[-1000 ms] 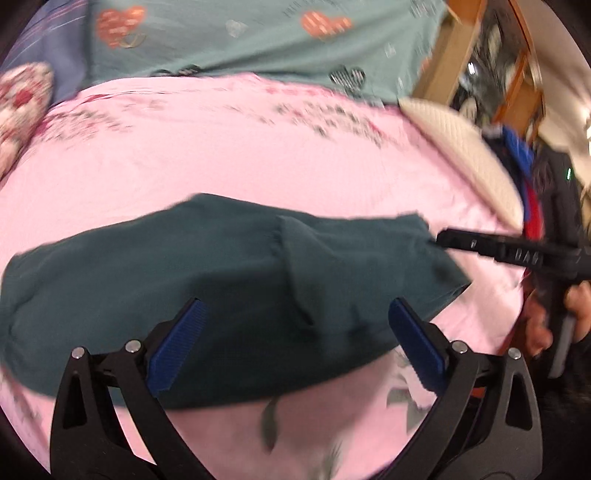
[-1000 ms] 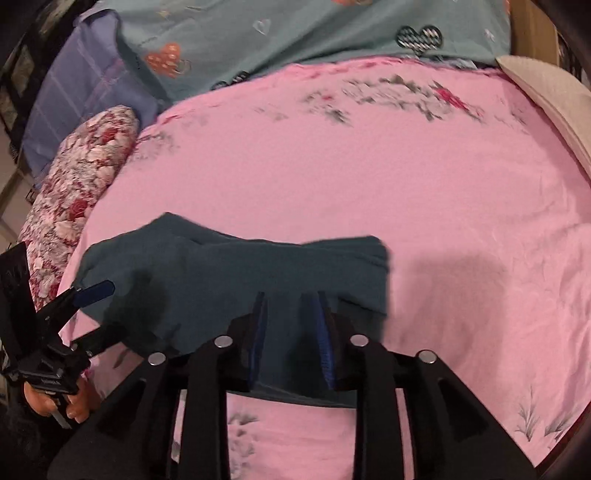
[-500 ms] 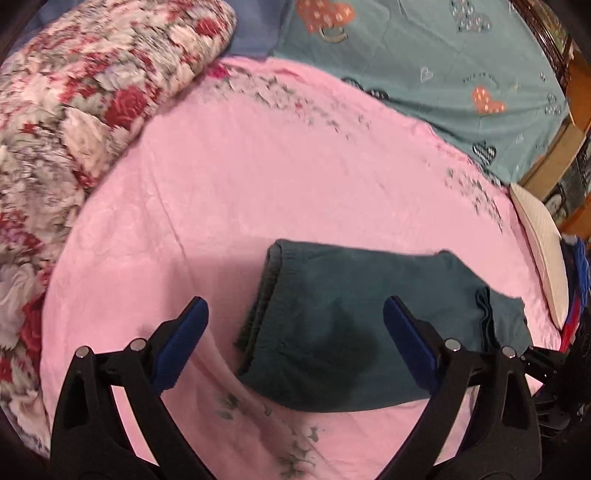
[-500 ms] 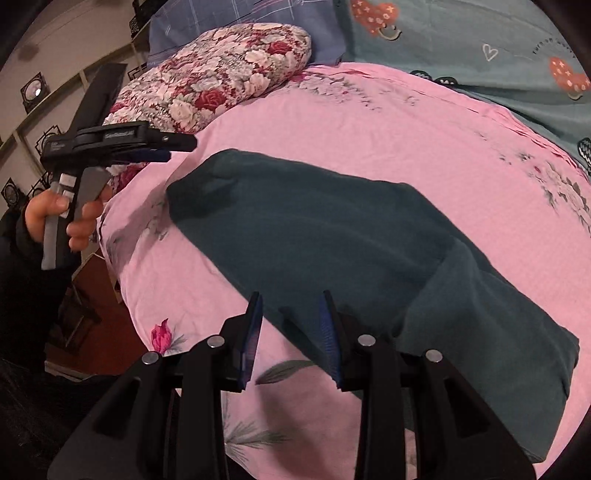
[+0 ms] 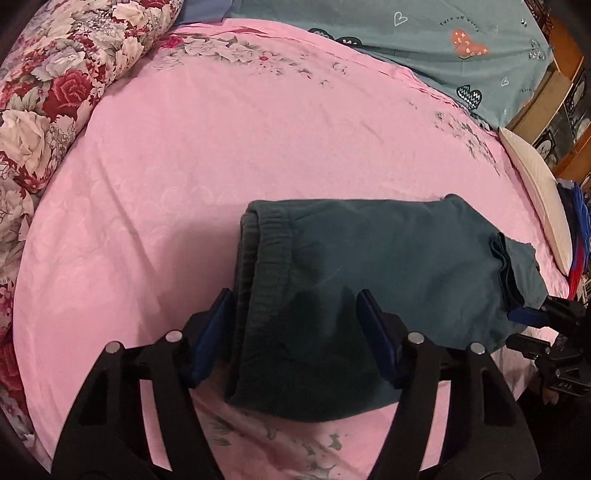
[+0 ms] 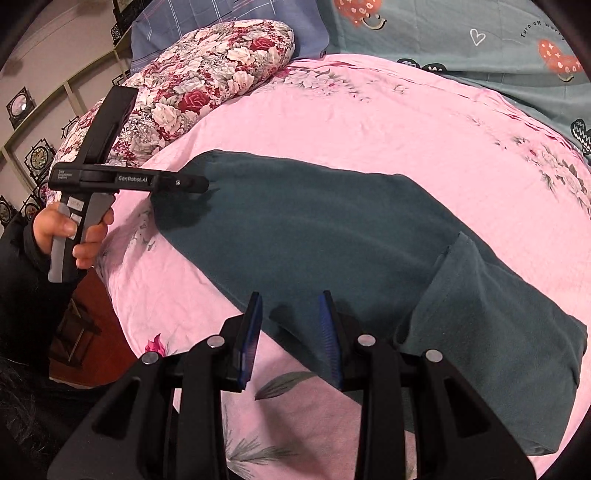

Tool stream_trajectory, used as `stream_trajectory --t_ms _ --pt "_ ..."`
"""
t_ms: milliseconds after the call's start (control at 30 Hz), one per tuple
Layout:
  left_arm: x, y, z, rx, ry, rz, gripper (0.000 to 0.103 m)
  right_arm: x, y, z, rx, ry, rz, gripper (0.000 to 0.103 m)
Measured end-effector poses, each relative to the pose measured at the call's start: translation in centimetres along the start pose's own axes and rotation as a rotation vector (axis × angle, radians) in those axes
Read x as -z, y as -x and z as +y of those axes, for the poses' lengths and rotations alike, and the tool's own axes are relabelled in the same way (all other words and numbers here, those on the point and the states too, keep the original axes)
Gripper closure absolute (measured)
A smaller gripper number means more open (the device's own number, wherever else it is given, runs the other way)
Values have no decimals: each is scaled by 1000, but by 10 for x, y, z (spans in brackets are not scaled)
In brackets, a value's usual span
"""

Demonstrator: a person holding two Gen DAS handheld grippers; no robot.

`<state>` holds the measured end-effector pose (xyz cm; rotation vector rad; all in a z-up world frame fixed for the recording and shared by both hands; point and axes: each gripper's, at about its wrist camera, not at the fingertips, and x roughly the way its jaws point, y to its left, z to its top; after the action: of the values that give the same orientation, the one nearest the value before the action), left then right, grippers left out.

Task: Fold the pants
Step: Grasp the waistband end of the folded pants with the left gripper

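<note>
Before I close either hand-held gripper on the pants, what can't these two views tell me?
- Left wrist view: the pants near edge sits behind the left hand-held gripper fingers, so contact is unclear.
- Left wrist view: the right hand-held gripper is cut off by the frame edge.
- Right wrist view: the pants' folded end runs past the right edge.
- Neither view shows the layers underneath.

Left wrist view: close above pants [image 5: 369, 280] waistband end, facing across the bed. Right wrist view: opposite end. Shared: pants [image 6: 332, 236].

Dark teal pants [image 5: 369, 266] lie on a pink flower-printed bedsheet [image 5: 221, 140]; the quilt [image 5: 55, 74] is red-and-white floral, the pillowcase [image 6: 461, 33] grey-green with hearts.
</note>
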<state>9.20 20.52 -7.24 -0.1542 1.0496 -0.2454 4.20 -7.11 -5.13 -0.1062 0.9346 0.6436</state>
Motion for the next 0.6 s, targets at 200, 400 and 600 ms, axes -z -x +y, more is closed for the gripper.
stream_trajectory --t_ms 200,400,600 --pt "3 6 18 17 42 -3 82 1 1 1 -3 3 -3 71" --pt "-3 2 14 -6 47 6 75 3 6 1 0 -6 -18 71" --pt "-3 5 1 -14 15 -1 83 6 15 -5 2 -24 -39 71"
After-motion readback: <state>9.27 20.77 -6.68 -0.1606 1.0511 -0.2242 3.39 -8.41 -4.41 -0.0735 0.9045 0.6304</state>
